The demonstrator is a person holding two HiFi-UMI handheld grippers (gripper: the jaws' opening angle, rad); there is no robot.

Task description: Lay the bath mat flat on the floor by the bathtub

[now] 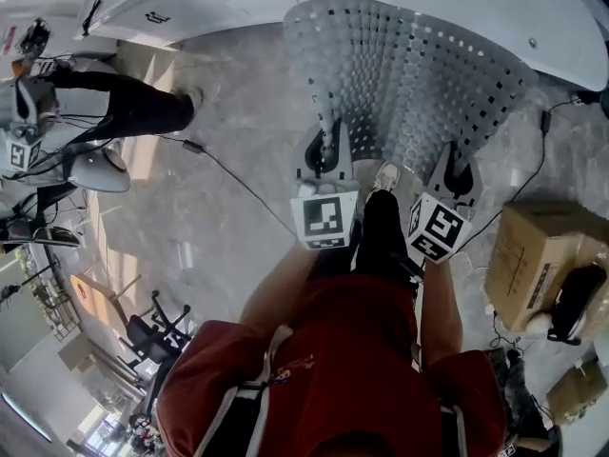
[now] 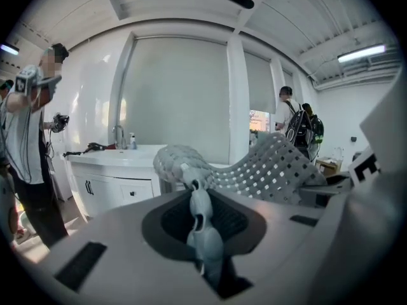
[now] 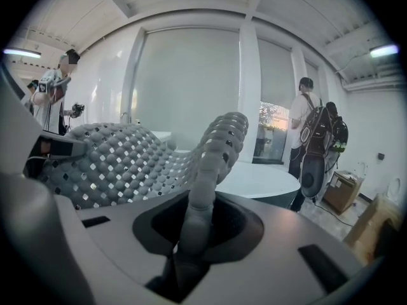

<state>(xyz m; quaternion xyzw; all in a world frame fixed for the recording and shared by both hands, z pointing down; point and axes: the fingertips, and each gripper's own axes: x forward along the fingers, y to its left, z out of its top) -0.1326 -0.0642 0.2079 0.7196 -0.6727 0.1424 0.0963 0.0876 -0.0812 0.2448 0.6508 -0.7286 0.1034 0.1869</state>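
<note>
Two tools grip the near edge of the grey perforated bath mat (image 1: 409,74): the left tool (image 1: 326,150) has its jaws closed on one corner, the right tool (image 1: 461,174) on the other, each pinching a bunched fold of it. Between them the mat fans out ahead, sagging in the middle, over the marble floor (image 1: 238,103), its far edge close to the white bathtub (image 1: 495,8). A cardboard box (image 1: 538,255) stands on the floor at the right

The bathtub (image 1: 495,12) runs off the head view's top edge; the cardboard box (image 1: 533,255) is cut by its right edge.
</note>
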